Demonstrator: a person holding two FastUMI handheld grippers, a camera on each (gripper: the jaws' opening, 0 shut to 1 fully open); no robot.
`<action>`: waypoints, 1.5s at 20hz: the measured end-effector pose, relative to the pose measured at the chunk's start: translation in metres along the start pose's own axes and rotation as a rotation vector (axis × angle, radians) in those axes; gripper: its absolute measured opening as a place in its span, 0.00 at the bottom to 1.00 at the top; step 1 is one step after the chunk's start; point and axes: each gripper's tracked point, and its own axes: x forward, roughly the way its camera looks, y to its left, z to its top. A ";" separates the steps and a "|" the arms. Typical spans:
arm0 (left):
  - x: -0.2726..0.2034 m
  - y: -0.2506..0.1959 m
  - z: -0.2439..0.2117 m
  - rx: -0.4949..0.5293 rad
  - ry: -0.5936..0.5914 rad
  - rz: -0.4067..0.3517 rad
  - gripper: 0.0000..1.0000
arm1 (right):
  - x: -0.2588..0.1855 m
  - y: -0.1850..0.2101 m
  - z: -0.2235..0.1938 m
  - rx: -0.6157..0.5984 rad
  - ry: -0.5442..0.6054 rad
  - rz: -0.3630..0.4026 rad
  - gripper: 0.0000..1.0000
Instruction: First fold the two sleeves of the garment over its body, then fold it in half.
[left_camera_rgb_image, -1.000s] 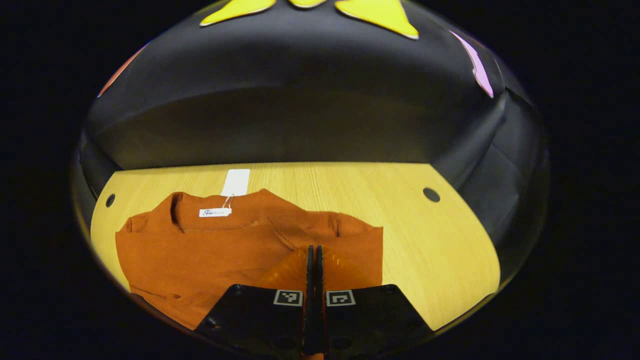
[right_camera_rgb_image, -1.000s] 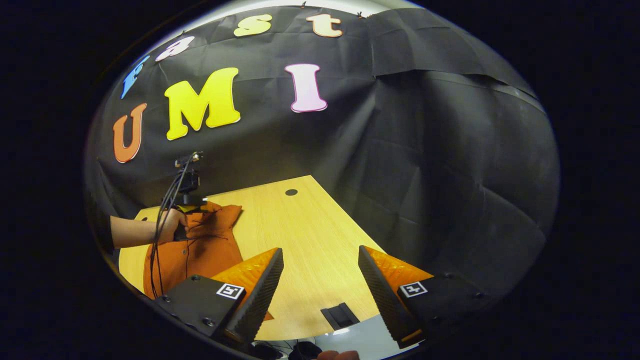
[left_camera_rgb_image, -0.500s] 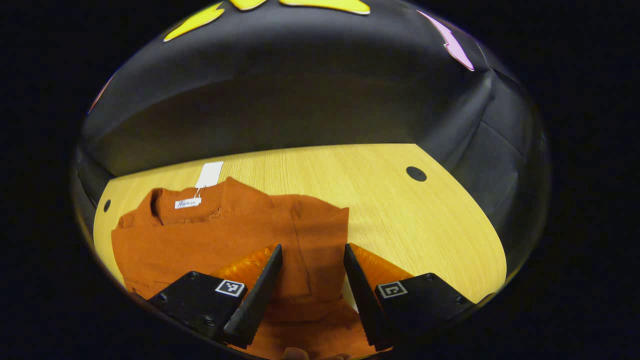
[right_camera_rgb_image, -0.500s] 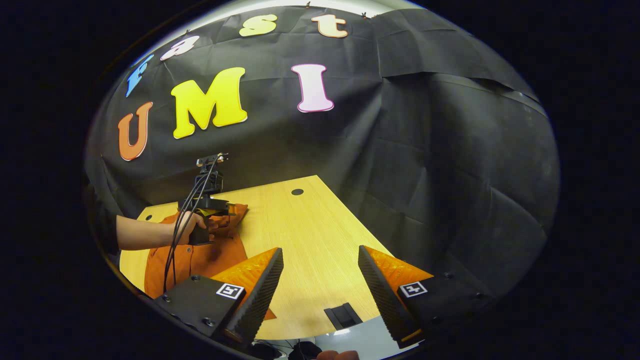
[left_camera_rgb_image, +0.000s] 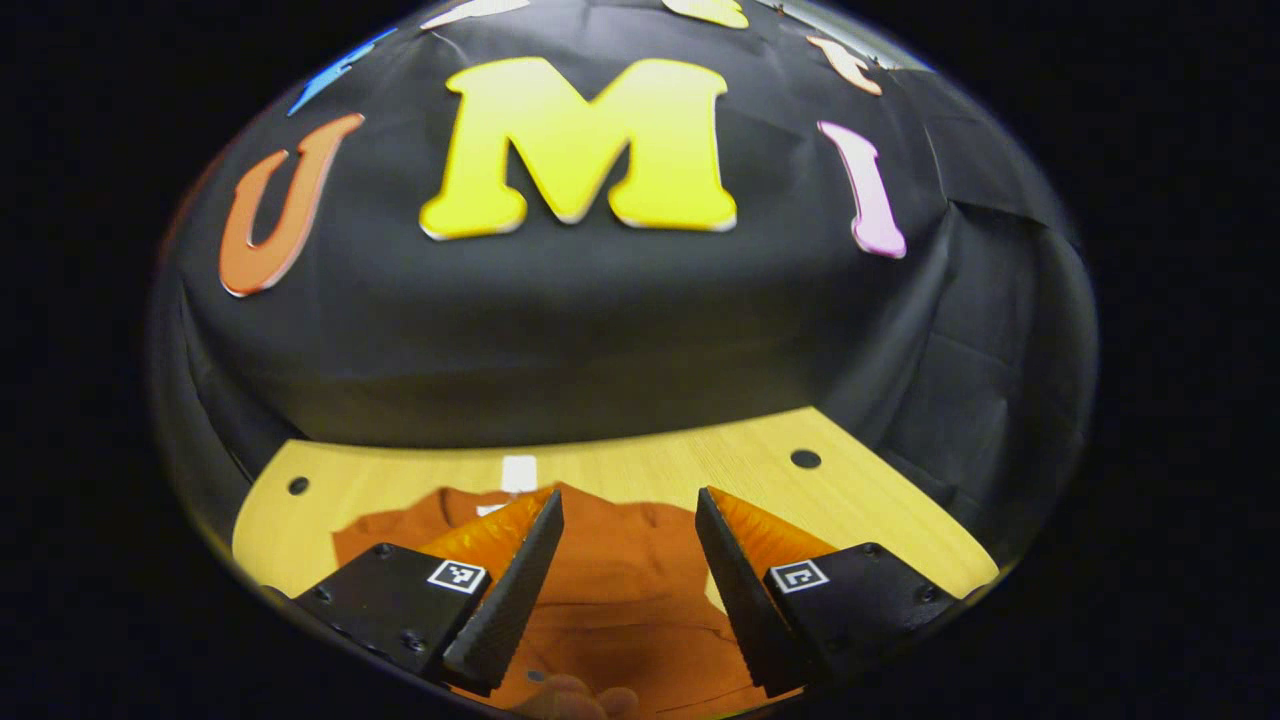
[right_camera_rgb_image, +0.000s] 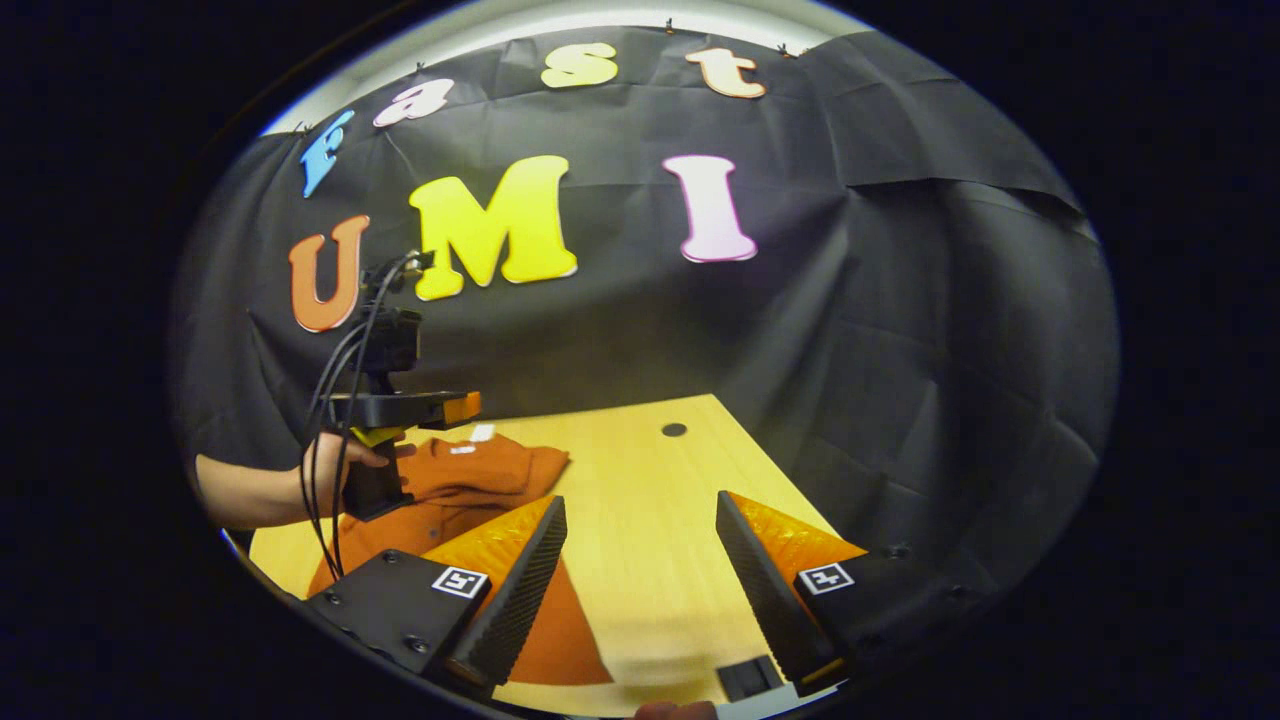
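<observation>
Garment (left_camera_rgb_image: 610, 590) lies on the table (right_camera_rgb_image: 650, 520); bare wood to its right; both tongs (left_camera_rgb_image: 625, 590) (right_camera_rgb_image: 635, 590) released, raised.

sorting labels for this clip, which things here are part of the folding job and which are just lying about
Part of the job:
- orange garment, lying on the table
- left gripper, open, above the garment
- right gripper, open, holding nothing

Just there:
- wooden table
- white hang tag at the garment's collar
- round holes in the tabletop

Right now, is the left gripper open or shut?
Open: the left gripper shows a clear gap between its fingers, raised above the orange garment.
</observation>
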 end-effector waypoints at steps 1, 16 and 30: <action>-0.018 0.012 0.014 -0.022 -0.055 0.033 0.88 | 0.008 0.015 0.009 -0.014 -0.021 0.029 0.96; -0.217 0.174 0.029 -0.036 -0.255 0.248 0.94 | 0.035 0.178 0.050 -0.118 -0.146 0.312 0.96; -0.243 0.190 -0.158 -0.151 0.285 -0.011 0.95 | 0.040 0.108 -0.051 -0.171 0.173 0.247 0.96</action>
